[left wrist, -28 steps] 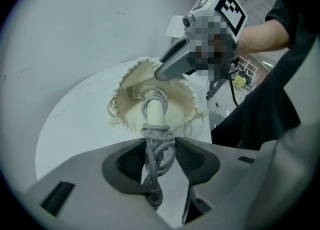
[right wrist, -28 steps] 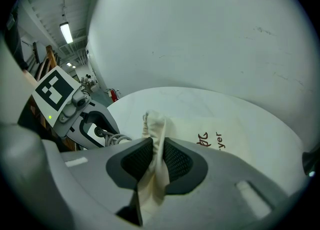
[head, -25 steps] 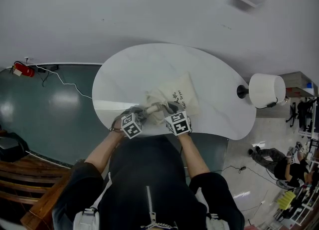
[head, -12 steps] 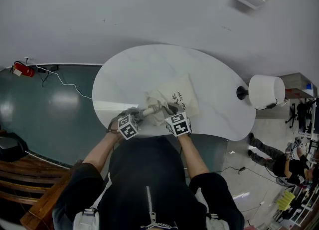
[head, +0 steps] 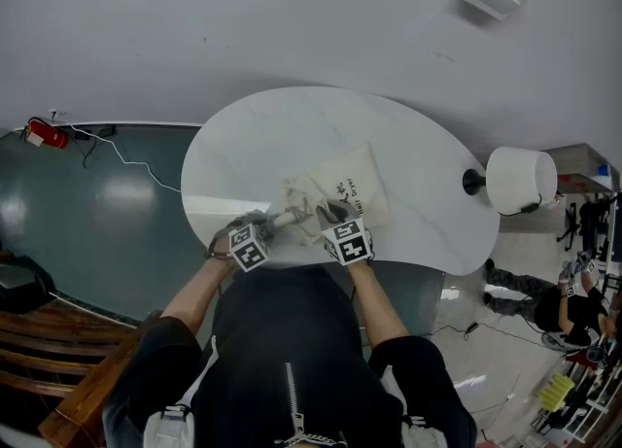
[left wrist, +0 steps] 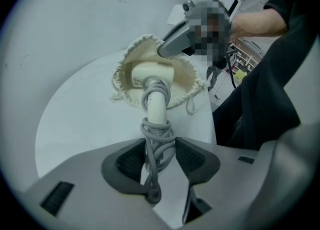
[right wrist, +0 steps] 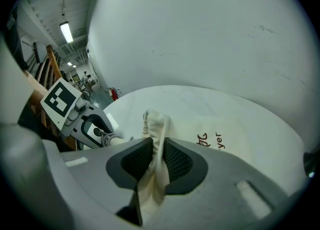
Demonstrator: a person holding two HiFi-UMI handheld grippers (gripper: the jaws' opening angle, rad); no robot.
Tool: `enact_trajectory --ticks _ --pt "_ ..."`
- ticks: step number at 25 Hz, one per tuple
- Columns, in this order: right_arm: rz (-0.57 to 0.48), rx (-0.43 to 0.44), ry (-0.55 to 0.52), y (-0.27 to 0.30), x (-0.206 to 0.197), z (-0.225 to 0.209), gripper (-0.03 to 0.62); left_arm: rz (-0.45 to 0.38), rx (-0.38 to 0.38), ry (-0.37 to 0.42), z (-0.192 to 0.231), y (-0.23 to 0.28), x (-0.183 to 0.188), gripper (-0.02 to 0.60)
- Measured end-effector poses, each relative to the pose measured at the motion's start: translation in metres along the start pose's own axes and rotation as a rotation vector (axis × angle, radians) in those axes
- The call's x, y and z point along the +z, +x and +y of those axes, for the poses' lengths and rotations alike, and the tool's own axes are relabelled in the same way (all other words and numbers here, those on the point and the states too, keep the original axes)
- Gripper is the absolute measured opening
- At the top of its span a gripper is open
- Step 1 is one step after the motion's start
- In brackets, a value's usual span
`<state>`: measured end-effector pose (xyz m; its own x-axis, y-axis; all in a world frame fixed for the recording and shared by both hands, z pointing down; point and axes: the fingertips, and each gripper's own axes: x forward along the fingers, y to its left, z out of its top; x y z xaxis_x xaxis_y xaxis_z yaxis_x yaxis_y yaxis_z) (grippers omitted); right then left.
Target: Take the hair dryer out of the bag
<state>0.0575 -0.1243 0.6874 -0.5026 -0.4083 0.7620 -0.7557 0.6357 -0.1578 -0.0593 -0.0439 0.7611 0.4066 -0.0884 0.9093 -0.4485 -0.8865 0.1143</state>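
I hold my left gripper [head: 269, 224] at about eight o'clock from the mouth of the cream cloth drawstring bag [head: 352, 187], which lies on the white oval desk [head: 292, 125] close to its six o'clock edge, just in front of me. The jaws of the left gripper [left wrist: 157, 156] pinch the handle end of the white plastic hair dryer [left wrist: 152, 79], with the grey power cord [left wrist: 157, 135] wound round that handle and squeezed between the pads. The hair dryer's handle sticks out of the bag toward me, while its body sits inside the gathered, round-open mouth of the bag [left wrist: 189, 77]. My right gripper [head: 331, 213] is at the bag's six o'clock side, and in the left gripper view it [left wrist: 172, 47] comes in from one o'clock onto the rim of the bag's mouth. In its own view the right gripper [right wrist: 157, 161] has its jaws nearly pressed together, pinching a bunched fold of the bag's rim [right wrist: 156, 124] that stands up at twelve o'clock between the pads. The printed flat body of the bag lies on the desk [right wrist: 200, 104] toward two o'clock, and the left gripper [right wrist: 92, 126] shows at nine o'clock.
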Motion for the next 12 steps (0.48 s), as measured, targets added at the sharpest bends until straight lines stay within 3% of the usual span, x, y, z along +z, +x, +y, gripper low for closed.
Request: enact_trajectory --ticks 6,12 --pt "0.000 0.004 -0.001 0.001 0.000 0.001 0.063 0.026 -0.004 0.033 -0.002 0.005 -0.004 0.189" --pt "0.001 0.009 -0.001 0.000 0.000 0.001 0.063 -0.010 0.008 0.034 0.001 -0.008 0.002 0.189"
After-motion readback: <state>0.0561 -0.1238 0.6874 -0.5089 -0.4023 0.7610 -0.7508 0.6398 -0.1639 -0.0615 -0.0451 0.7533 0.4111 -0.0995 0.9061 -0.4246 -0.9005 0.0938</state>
